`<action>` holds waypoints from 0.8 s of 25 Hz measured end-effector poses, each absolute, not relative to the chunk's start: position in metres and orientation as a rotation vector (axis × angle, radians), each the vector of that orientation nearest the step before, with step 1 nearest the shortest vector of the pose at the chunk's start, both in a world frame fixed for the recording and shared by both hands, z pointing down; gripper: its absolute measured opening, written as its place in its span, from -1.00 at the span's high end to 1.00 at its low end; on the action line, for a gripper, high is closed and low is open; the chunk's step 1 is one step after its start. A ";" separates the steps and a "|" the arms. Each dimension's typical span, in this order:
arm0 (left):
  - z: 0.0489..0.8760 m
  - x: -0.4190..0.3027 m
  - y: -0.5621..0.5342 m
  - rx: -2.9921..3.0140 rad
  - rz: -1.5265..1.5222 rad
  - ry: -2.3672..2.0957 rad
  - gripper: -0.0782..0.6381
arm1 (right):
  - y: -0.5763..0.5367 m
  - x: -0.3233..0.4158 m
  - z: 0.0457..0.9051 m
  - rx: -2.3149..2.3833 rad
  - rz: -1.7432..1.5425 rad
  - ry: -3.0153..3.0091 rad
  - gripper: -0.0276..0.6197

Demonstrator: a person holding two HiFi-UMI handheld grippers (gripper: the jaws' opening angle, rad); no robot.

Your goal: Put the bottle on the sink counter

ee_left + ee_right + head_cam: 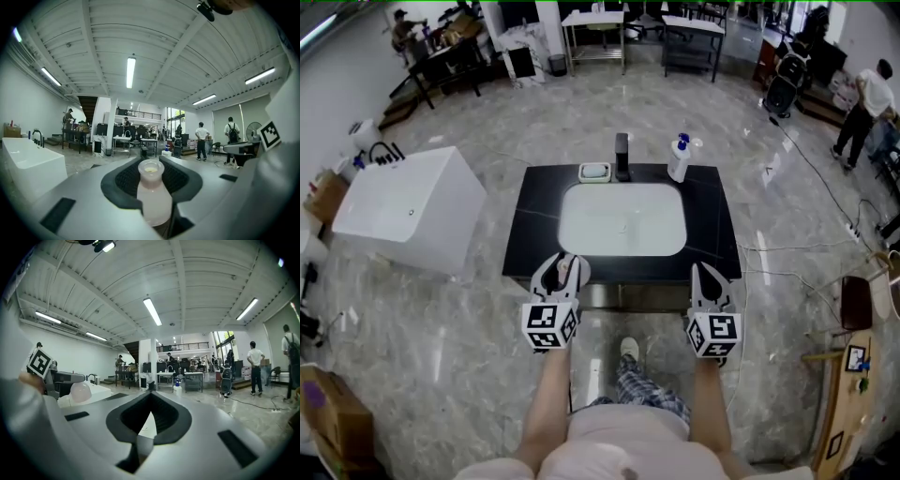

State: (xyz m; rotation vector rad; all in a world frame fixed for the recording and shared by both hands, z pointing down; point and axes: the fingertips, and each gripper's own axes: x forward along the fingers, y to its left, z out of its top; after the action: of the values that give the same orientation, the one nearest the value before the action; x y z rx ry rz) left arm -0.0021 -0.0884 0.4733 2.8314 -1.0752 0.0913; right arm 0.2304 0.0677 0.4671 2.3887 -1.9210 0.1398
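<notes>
Black sink table (717, 220) is seen straight ahead of both claws. The bottle (152, 197) is pinched in the left claw (563, 273), neck apparently up, at the table's near edge. The right claw (711, 281) is pressed together, empty.

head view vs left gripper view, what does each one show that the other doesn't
Only the head view: the white sink set in its black counter, and the person's shoe on the floor below.
Only the left gripper view: the ceiling lights and the open neck of the pale bottle clamped between the jaws.
Both: the white bathtub off to the left, and the left gripper itself.
</notes>
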 end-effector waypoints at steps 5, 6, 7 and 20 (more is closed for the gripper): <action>0.463 0.027 -0.145 2.816 0.077 -1.133 0.41 | 0.007 0.264 0.459 2.346 0.131 -1.964 0.87; 0.461 0.034 -0.156 2.816 0.074 -1.142 0.41 | -0.005 0.272 0.458 2.342 0.130 -1.969 0.87; 0.461 0.041 -0.167 2.815 0.072 -1.150 0.41 | -0.016 0.280 0.458 2.337 0.131 -1.975 0.87; 0.461 0.078 -0.245 2.779 0.083 -1.195 0.41 | -0.110 0.315 0.458 2.271 0.169 -2.039 0.87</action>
State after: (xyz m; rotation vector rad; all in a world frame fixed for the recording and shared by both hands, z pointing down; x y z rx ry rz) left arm 0.0784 -0.2448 0.4614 2.7794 -1.1953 0.0832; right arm 0.3155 -0.1104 0.4582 2.2707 -2.0393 0.1695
